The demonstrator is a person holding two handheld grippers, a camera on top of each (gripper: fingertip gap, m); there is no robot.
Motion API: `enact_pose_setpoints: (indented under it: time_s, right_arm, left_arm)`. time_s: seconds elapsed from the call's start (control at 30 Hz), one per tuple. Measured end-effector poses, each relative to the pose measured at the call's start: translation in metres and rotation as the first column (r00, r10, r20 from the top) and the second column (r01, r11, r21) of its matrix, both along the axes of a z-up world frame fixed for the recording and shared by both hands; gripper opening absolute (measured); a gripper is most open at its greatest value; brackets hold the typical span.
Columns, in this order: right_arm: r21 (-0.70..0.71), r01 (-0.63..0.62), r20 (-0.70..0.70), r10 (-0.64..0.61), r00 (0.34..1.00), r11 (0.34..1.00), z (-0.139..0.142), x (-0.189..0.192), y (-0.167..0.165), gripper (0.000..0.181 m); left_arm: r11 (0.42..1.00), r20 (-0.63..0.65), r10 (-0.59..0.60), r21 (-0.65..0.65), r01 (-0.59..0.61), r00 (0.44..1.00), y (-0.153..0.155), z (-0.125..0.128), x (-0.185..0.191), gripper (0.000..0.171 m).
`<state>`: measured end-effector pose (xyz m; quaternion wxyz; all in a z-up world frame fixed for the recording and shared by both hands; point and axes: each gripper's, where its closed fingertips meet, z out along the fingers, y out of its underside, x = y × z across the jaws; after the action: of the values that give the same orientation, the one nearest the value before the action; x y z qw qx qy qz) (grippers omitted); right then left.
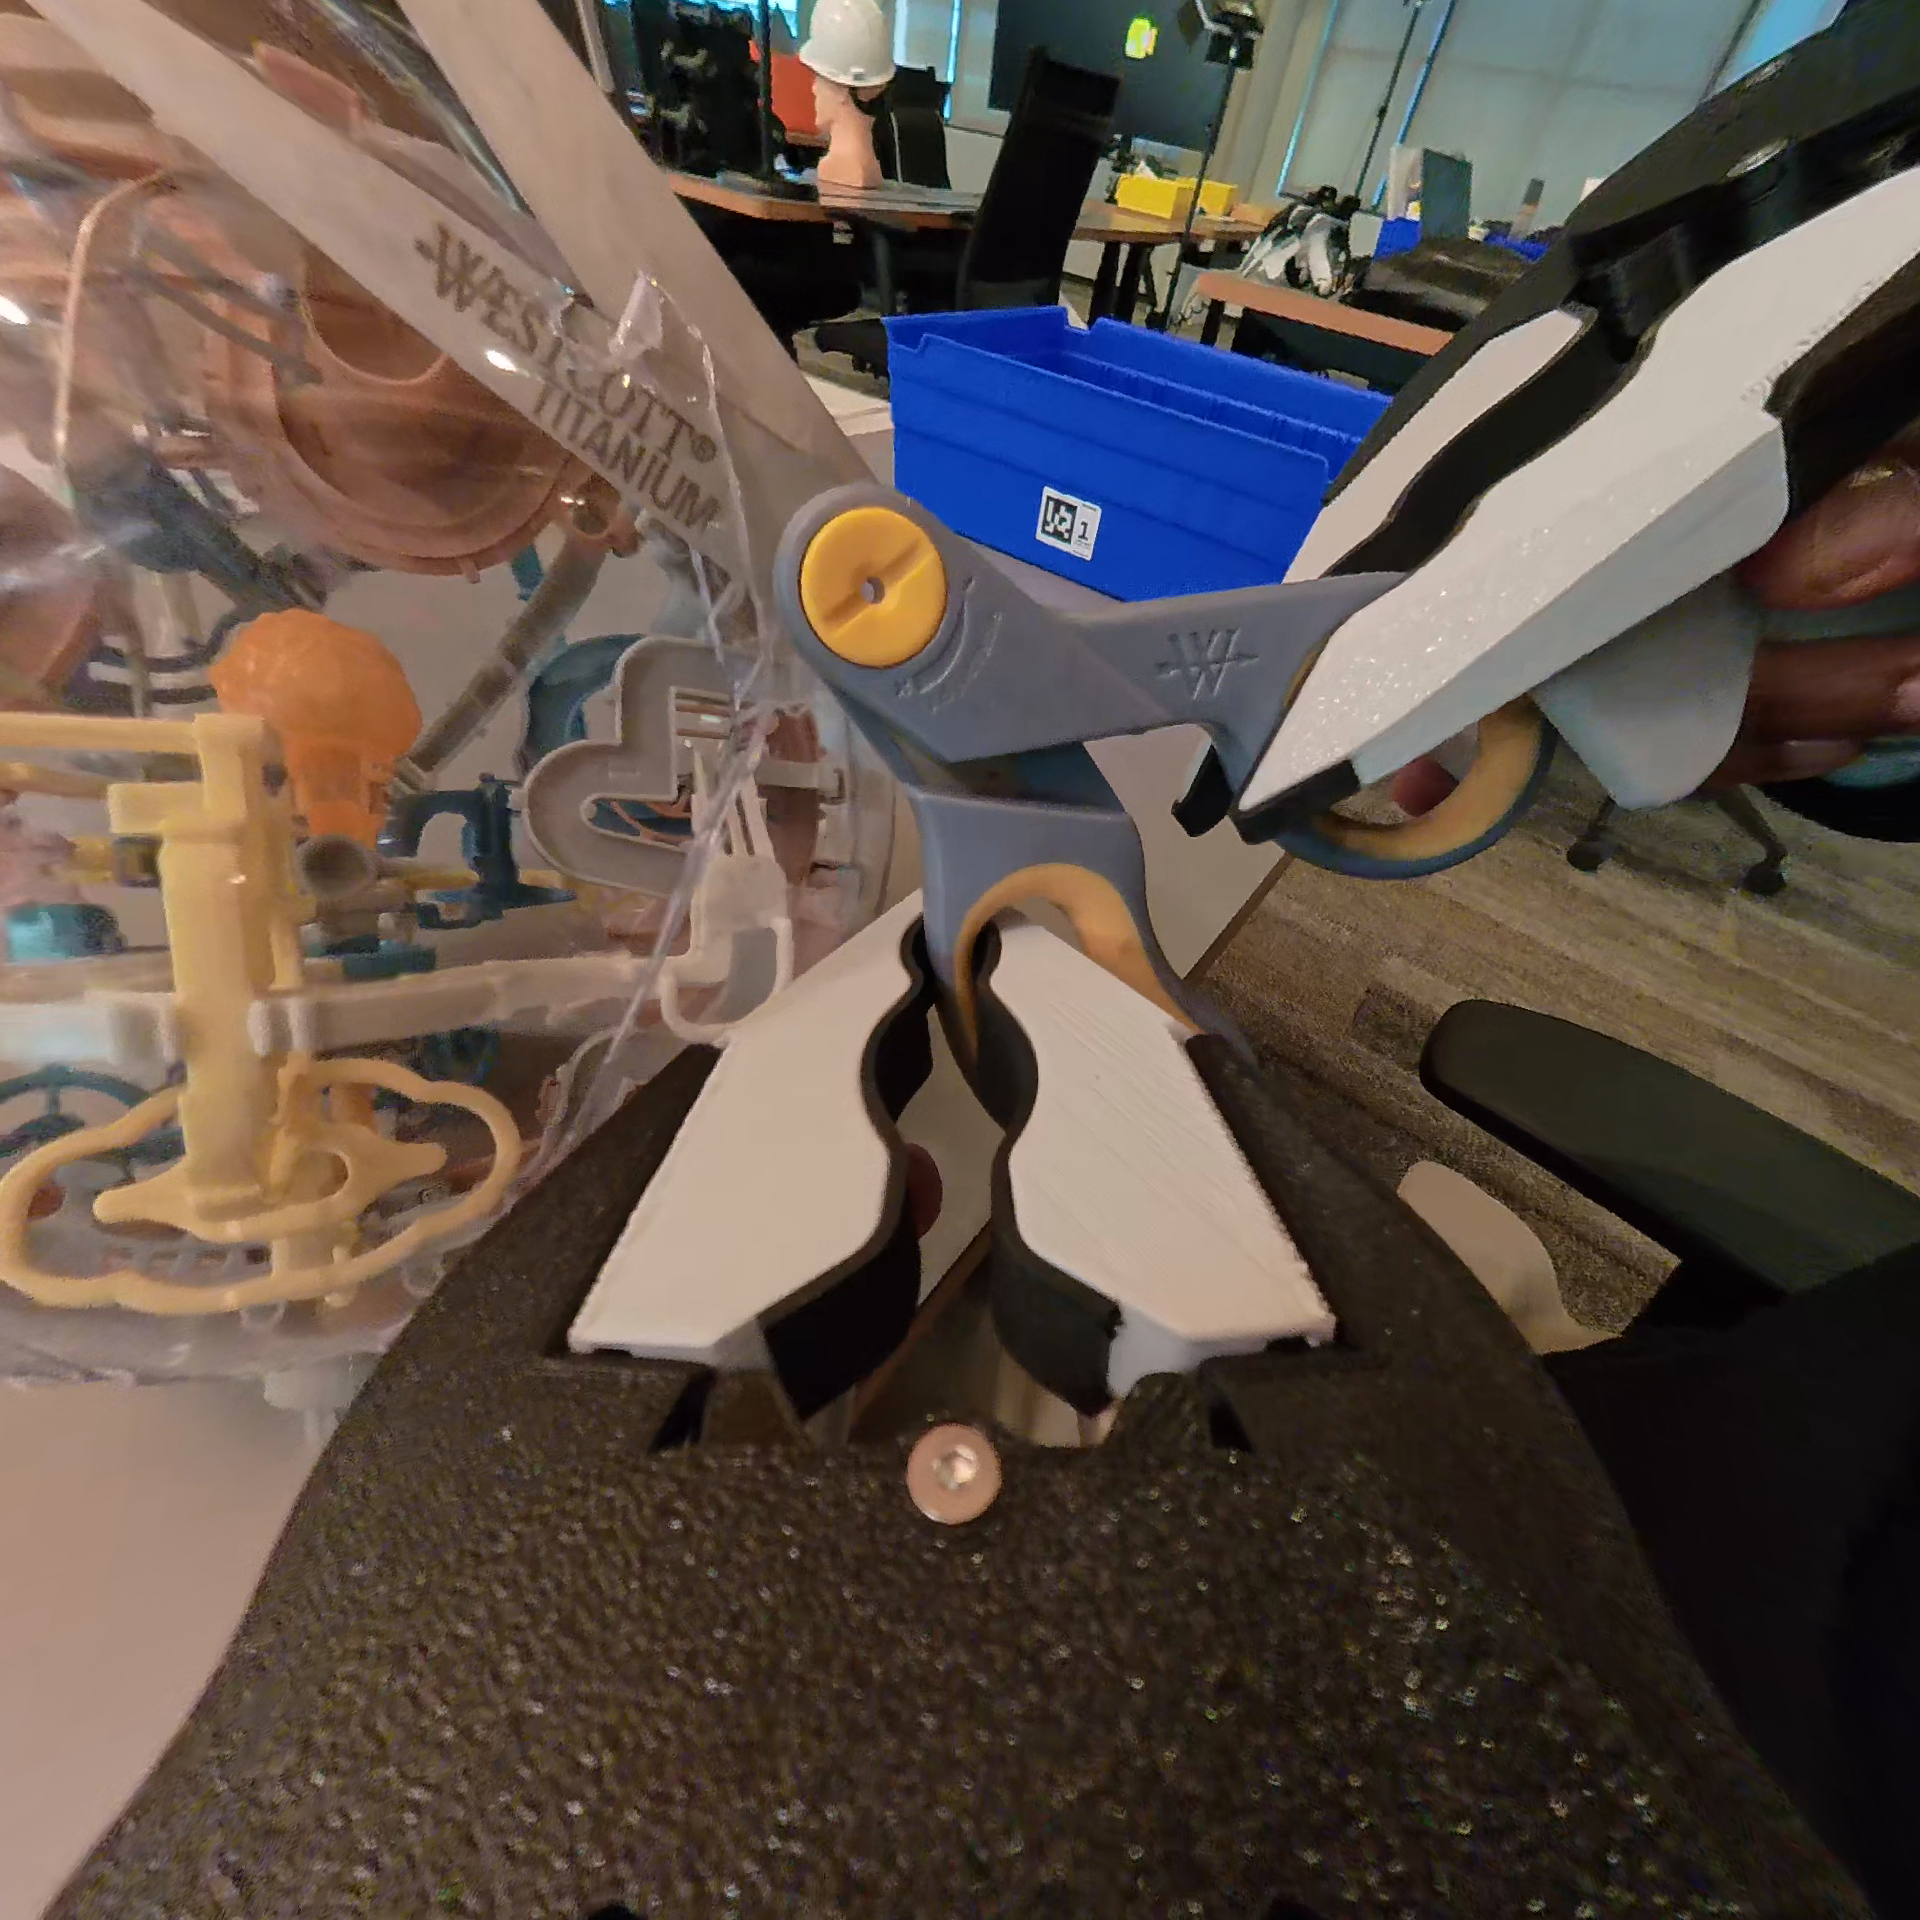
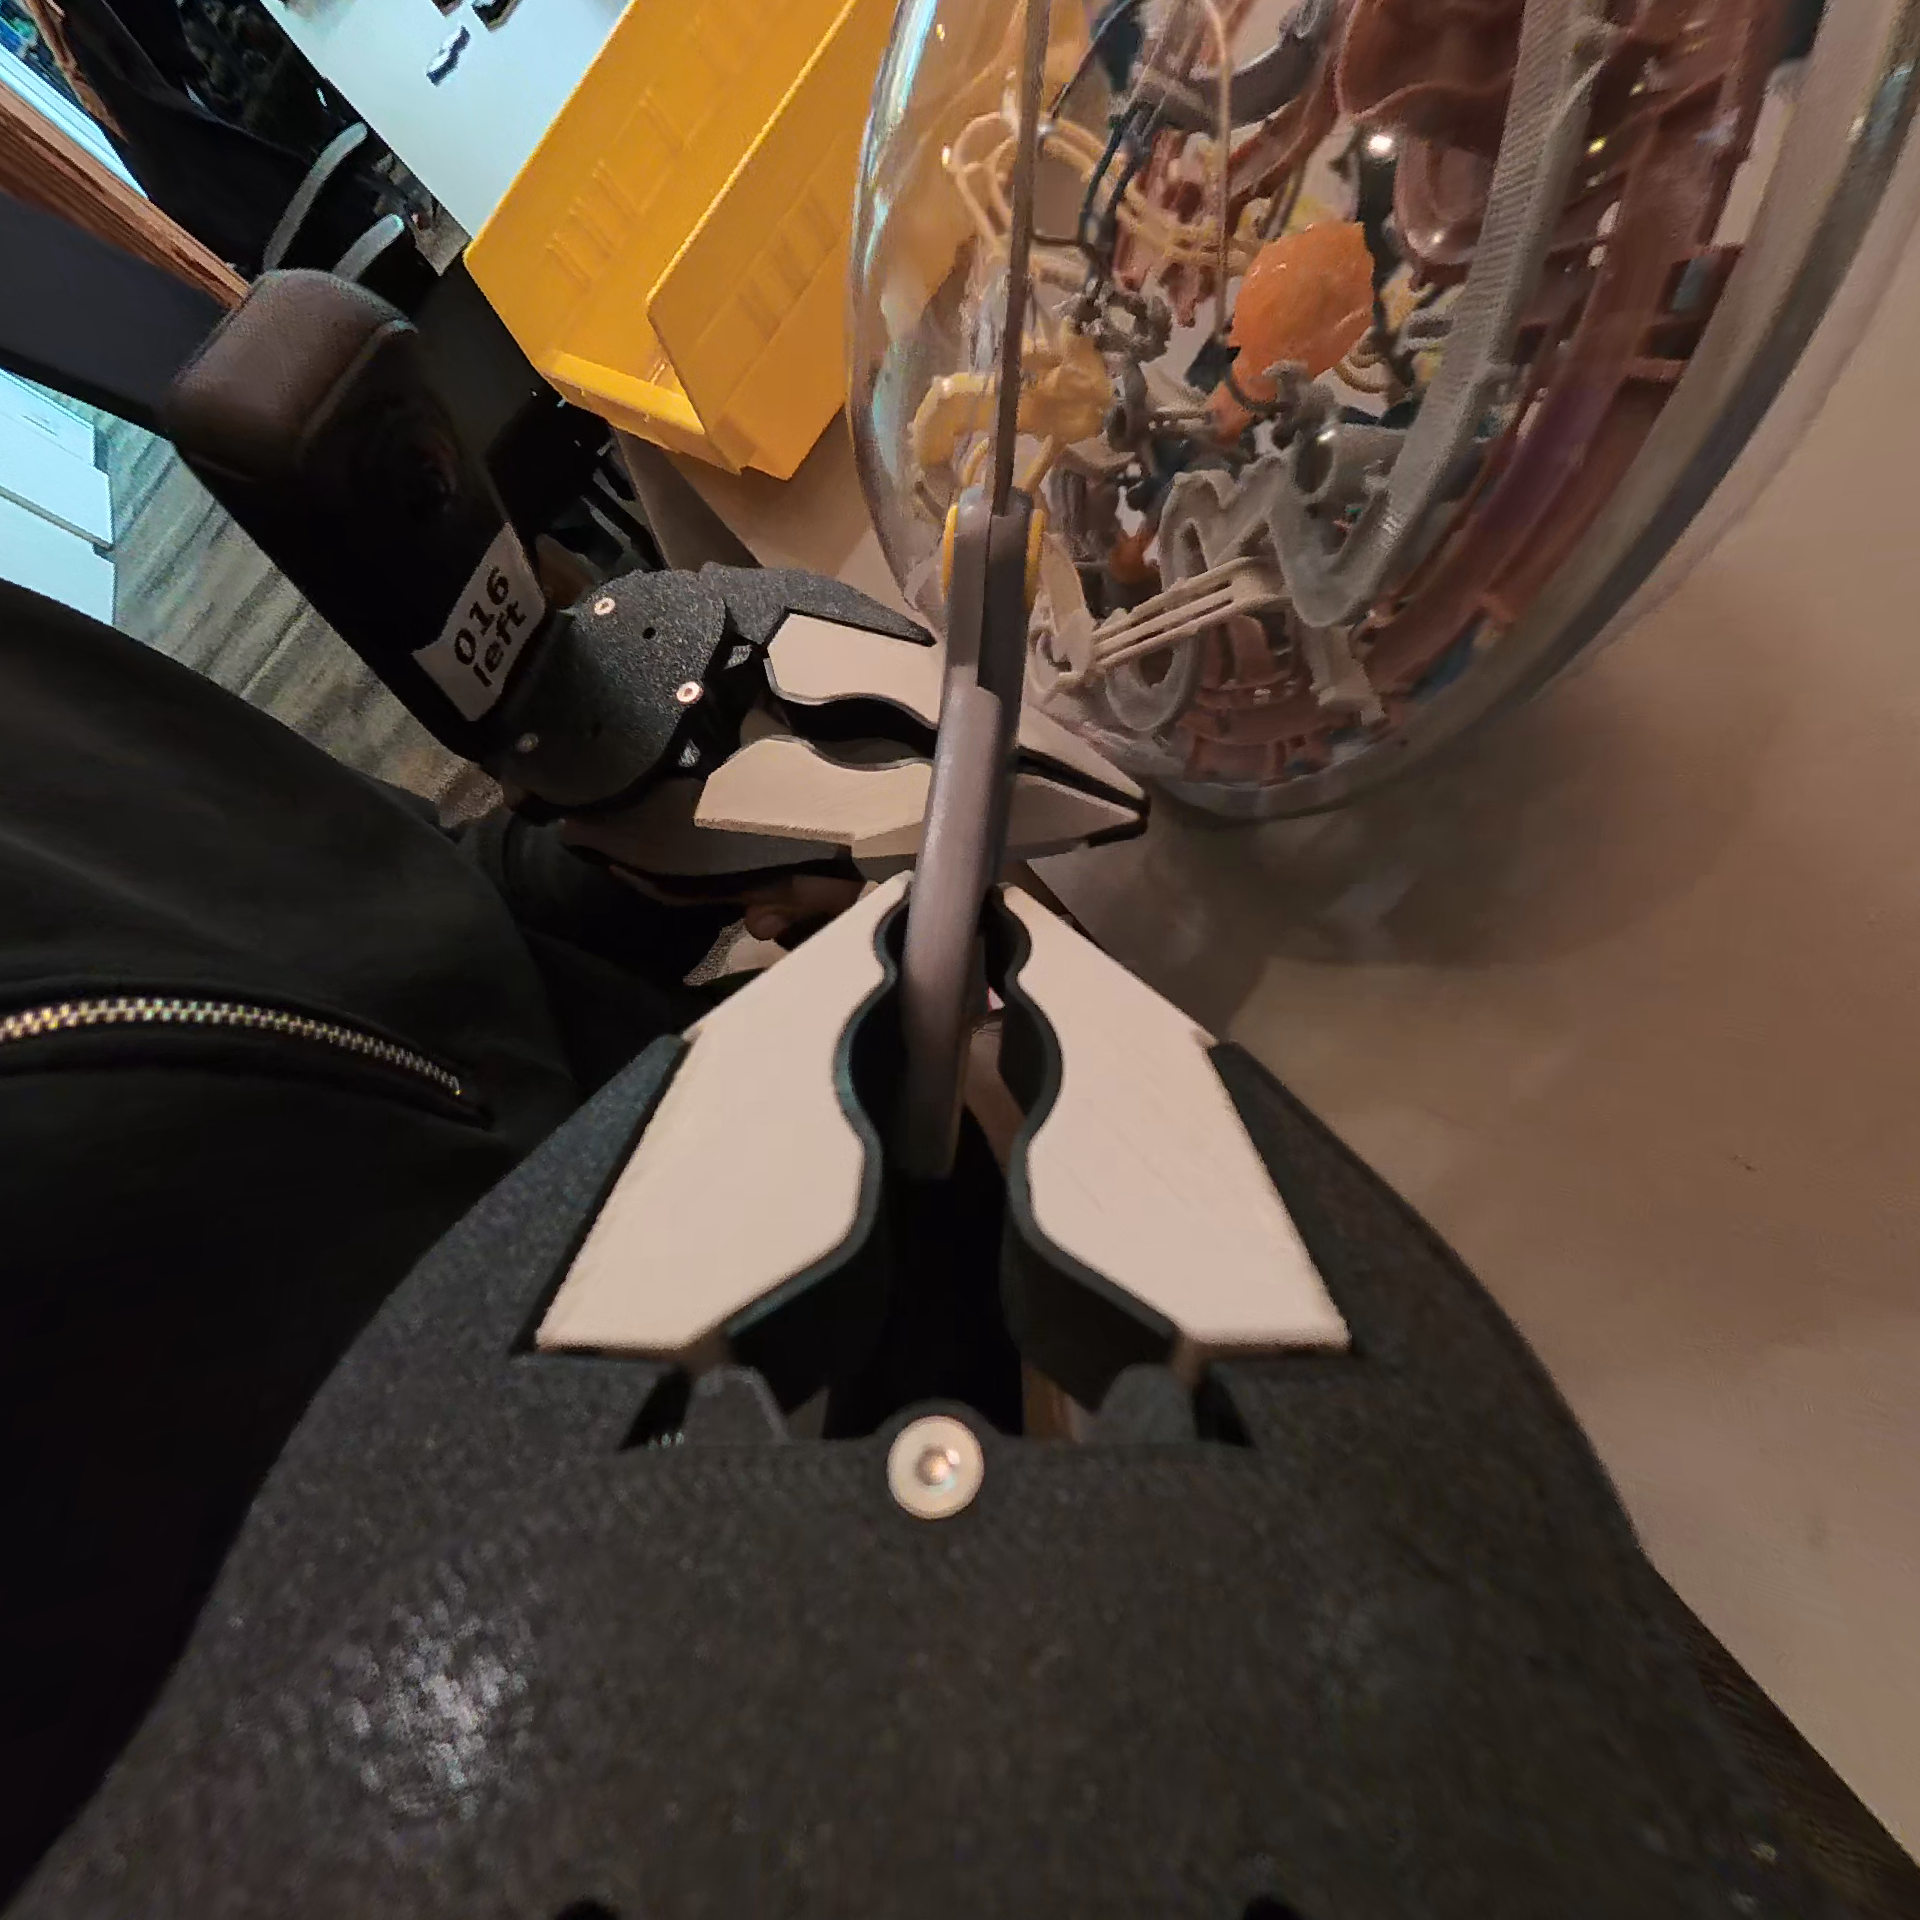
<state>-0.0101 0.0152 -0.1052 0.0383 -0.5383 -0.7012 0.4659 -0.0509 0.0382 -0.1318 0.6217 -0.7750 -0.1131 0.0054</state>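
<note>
The left gripper [image 1: 961, 997] pinches one handle loop of the scissors [image 1: 977, 665]; the right gripper [image 2: 951, 935] pinches the other. The spread blades point away, up against a clear plastic ball [image 2: 1403, 416] on the tabletop [image 2: 1558, 1039].

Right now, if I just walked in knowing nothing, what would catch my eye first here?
Probably the scissors in the middle: grey handles, a yellow pivot, blades open, with the left gripper clamped on one handle loop and the right gripper on the other. Right beside them, the clear sphere packed with a tangle of cream, orange and brown plastic tracks sits on the pale table. Farther back stand a blue bin and a yellow bin.
</note>
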Motion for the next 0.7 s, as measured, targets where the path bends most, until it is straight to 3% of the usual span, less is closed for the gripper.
enact_pose_setpoints:
  time_s: [0.7]
  right_arm:
    - [0.01,0.032,0.023,-0.032,0.999,0.999,-0.0015,-0.0043,-0.002,0.008]
  left_arm:
    - [0.999,-0.016,-0.03,-0.046,0.03,0.999,0.0006,-0.0037,0.0016,0.0]
